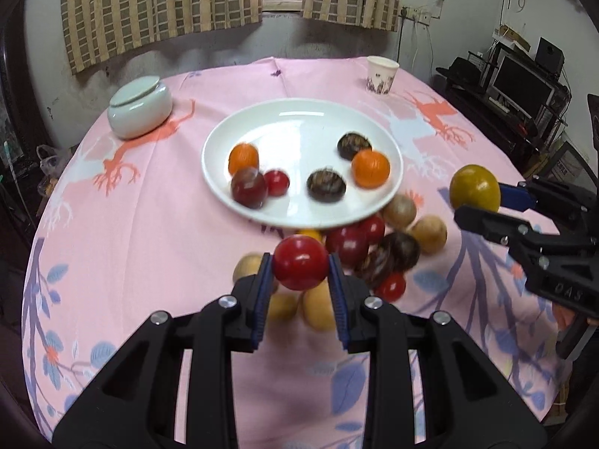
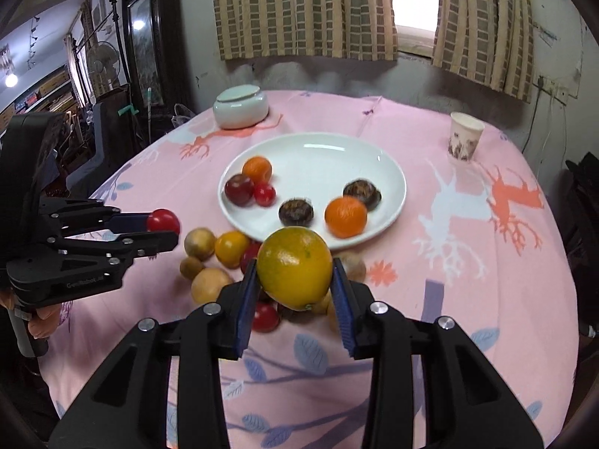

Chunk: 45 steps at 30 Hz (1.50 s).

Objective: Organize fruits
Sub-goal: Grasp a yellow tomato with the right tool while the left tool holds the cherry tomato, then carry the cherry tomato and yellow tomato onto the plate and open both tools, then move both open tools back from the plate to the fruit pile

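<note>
The left gripper (image 1: 300, 266) squeezes a red fruit (image 1: 300, 267) above the loose fruit pile (image 1: 378, 250), and only its view shows a computer screen (image 1: 522, 84). The right gripper (image 2: 294, 280) squeezes a yellow-green fruit (image 2: 294, 267) near the white plate (image 2: 389, 172); only its view shows a fan (image 2: 103, 61). A pink cloth (image 2: 468, 299) covers the surface, with striped curtains (image 2: 303, 7) behind.

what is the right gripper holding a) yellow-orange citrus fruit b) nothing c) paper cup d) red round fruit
a, the right gripper is shut on the yellow-orange citrus fruit, held above the loose fruits; the red fruit is in the left gripper.
</note>
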Tool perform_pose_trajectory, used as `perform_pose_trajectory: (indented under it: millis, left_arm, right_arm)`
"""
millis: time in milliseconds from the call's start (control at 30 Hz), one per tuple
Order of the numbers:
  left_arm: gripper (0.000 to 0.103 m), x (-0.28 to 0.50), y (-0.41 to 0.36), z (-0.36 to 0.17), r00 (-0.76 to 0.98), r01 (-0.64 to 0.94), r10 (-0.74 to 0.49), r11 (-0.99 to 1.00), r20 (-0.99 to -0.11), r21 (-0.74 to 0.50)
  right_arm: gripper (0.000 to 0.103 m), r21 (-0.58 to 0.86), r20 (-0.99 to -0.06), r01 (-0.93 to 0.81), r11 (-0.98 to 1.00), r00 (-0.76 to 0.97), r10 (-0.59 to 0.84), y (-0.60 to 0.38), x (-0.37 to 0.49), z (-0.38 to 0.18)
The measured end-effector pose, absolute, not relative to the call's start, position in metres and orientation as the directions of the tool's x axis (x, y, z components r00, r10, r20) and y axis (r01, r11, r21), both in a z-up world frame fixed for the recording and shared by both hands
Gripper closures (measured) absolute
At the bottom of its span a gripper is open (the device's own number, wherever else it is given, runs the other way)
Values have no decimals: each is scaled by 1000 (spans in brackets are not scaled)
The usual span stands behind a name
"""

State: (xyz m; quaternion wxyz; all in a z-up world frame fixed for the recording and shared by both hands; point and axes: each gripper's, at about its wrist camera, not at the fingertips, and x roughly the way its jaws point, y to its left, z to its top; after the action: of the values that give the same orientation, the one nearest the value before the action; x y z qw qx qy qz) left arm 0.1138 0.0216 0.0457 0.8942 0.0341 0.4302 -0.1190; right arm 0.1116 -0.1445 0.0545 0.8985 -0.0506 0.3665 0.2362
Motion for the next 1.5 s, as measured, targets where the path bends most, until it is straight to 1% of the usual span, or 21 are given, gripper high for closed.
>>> perform_pose_trajectory:
  millis: [100,233,367,500,733,833,900,933,967,1000,1067,1167,1233,1267,1500]
  left_arm:
    - [74,138,13,49,612,240,-175,970,-771,-30]
    - [73,171,5,41,612,205,-126,979,-781,3]
    - [73,200,5,24,572,187,-115,982,-812,-7]
    - [73,215,7,10,539,169,-120,985,-834,-32]
    - [73,218,3,6,546,177,-101,984,-832,-3]
    - [66,214,1,9,558,178,-82,984,-826,22]
    - [54,211,3,13,576,162,-63,986,-815,38]
    - [42,210,5,16,585,147,-53,988,-810,41]
    - [38,209,8,19,595,138,-51,990,-802,40]
    - [38,207,10,23,601,135,-51,990,-797,39]
    - [38,202,14,29,609,132,-53,991,-791,36]
    - [31,189,19,36,630,129,-45,990,-775,48]
    - [30,177,22,40,646,132,-37,989,-763,63]
    - [29,171,24,41,650,135,-37,989,-759,67]
    - [29,139,32,43,657,137,-38,988,-753,70]
  right_arm:
    - [65,59,-679,-477,877,625,385,-135,130,59]
    - [65,42,-690,-494,868,614,383,-121,161,53]
    - [65,56,-703,-500,864,595,390,-115,186,42]
    - [65,65,-708,-493,868,590,388,-112,204,31]
    - [65,108,-736,-455,884,561,378,-111,224,12]
    - [63,146,-743,-436,888,545,389,-116,228,11]
    - [62,164,-731,-430,888,552,402,-120,225,16]
    - [62,166,-724,-429,888,559,405,-122,223,18]
    - [57,166,-717,-423,891,569,403,-125,221,22]
    - [52,172,-709,-411,895,580,402,-129,218,25]
    - [51,202,-698,-403,893,580,420,-136,214,31]
    - [50,215,-700,-397,892,575,424,-145,202,36]
    - [45,216,-695,-388,896,583,420,-153,192,38]
    - [40,220,-690,-377,900,592,416,-157,187,40]
    - [40,249,-677,-344,905,606,417,-181,146,43]
